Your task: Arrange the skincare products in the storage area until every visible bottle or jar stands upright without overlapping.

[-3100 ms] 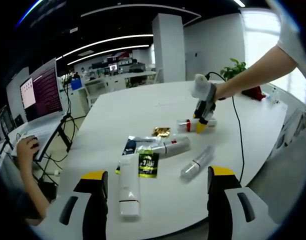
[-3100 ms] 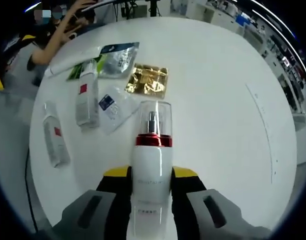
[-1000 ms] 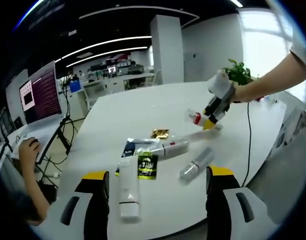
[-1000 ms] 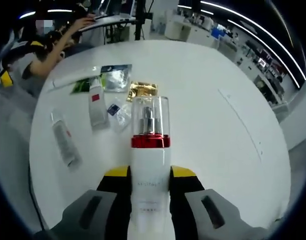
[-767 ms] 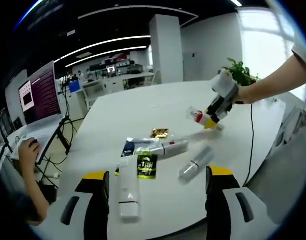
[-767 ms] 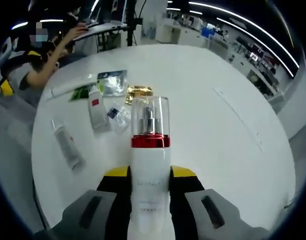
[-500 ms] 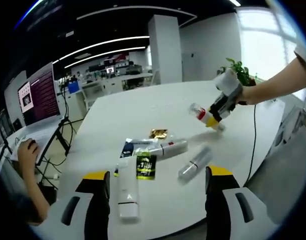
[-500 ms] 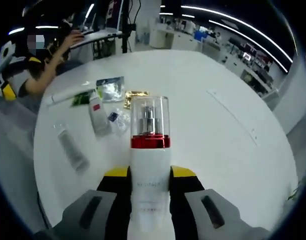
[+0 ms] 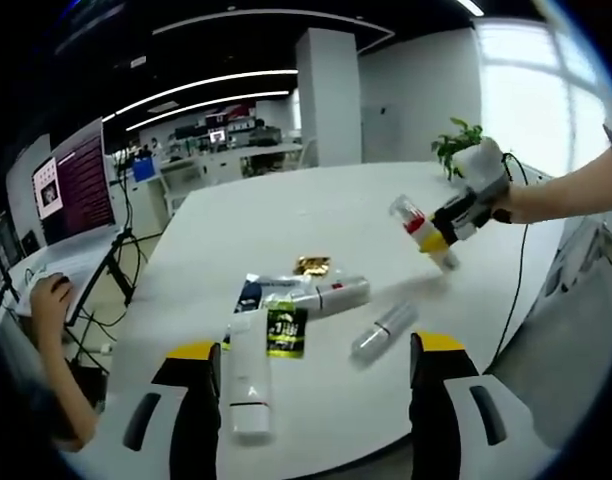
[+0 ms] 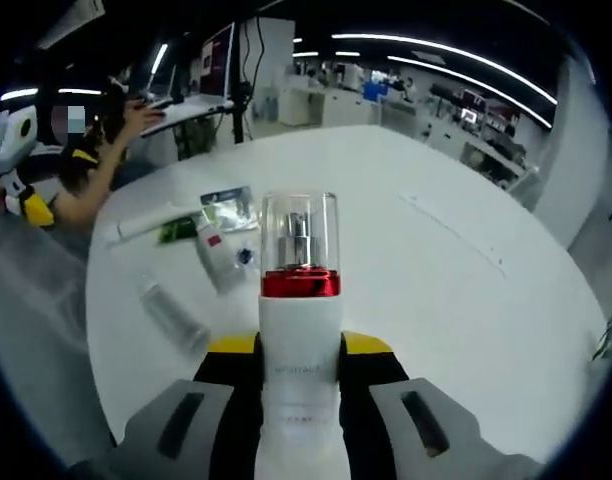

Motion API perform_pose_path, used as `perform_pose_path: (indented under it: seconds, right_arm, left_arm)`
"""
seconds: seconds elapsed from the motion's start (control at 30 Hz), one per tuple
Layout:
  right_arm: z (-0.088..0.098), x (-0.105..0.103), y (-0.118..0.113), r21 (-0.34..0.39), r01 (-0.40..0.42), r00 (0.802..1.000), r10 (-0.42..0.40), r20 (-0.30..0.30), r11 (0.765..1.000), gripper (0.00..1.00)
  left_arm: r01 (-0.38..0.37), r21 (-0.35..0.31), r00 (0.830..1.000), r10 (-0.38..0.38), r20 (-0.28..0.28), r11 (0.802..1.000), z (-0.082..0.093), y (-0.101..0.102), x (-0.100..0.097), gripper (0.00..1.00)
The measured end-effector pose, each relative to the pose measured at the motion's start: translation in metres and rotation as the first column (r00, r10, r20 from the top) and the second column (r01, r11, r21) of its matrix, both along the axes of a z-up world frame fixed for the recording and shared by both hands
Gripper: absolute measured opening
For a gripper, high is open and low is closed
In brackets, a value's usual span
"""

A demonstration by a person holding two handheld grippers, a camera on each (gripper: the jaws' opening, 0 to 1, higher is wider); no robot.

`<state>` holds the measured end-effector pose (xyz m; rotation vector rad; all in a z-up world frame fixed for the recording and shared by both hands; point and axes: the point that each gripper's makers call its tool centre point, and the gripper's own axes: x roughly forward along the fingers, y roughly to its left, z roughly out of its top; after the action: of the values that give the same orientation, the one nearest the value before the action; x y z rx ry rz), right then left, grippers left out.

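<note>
A white pump bottle (image 10: pixel 299 310) with a red band and a clear cap is clamped between my right gripper's (image 10: pixel 299 362) jaws. In the left gripper view the right gripper (image 9: pixel 468 207) holds this pump bottle (image 9: pixel 422 230) tilted in the air above the white table (image 9: pixel 286 215). My left gripper (image 9: pixel 316 365) hangs open over the near table edge, holding nothing. Ahead of it lie a white tube (image 9: pixel 248 378), a green sachet (image 9: pixel 286 330), a white bottle with a red label (image 9: pixel 328 296), a clear-capped bottle (image 9: pixel 384 330), a gold sachet (image 9: pixel 311 265) and a blue-silver sachet (image 9: pixel 254 292).
A laptop on a stand (image 9: pixel 76 185) sits left of the table, with a person's hand (image 9: pixel 48 298) at a mouse. A potted plant (image 9: pixel 458 140) stands at the far right. The seated person (image 10: pixel 96 150) is at the table's far side in the right gripper view.
The right gripper has lifted the pump bottle off the table and tipped it more upright, drifting right in the left gripper view. The lying items have not moved.
</note>
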<state>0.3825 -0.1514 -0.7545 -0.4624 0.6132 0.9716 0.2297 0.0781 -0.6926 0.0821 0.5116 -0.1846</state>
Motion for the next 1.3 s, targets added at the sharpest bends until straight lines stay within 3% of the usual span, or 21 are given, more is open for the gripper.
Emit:
perform_pose_path:
  seconds: [0.43, 0.73, 0.9, 1.3]
  right_arm:
    - [0.030, -0.036, -0.004, 0.105, 0.033, 0.999, -0.036, 0.025, 0.994, 0.27]
    - [0.041, -0.056, 0.001, 0.139, 0.032, 0.998, -0.038, 0.040, 0.990, 0.27]
    - [0.046, -0.070, 0.006, 0.167, 0.037, 0.998, -0.043, 0.034, 0.985, 0.27]
    - [0.062, -0.105, 0.027, 0.222, 0.019, 0.999, -0.027, 0.033, 0.975, 0.27]
  left_arm:
    - [0.056, 0.030, 0.998, -0.056, -0.007, 0.998, 0.002, -0.014, -0.001, 0.74]
    - [0.105, 0.008, 0.994, -0.106, 0.037, 0.994, 0.022, -0.034, 0.008, 0.74]
    - [0.138, -0.037, 0.989, -0.136, 0.061, 0.990, 0.036, -0.057, 0.011, 0.74]
    - [0.203, -0.172, 0.978, -0.193, 0.078, 0.964, 0.050, -0.104, 0.007, 0.72]
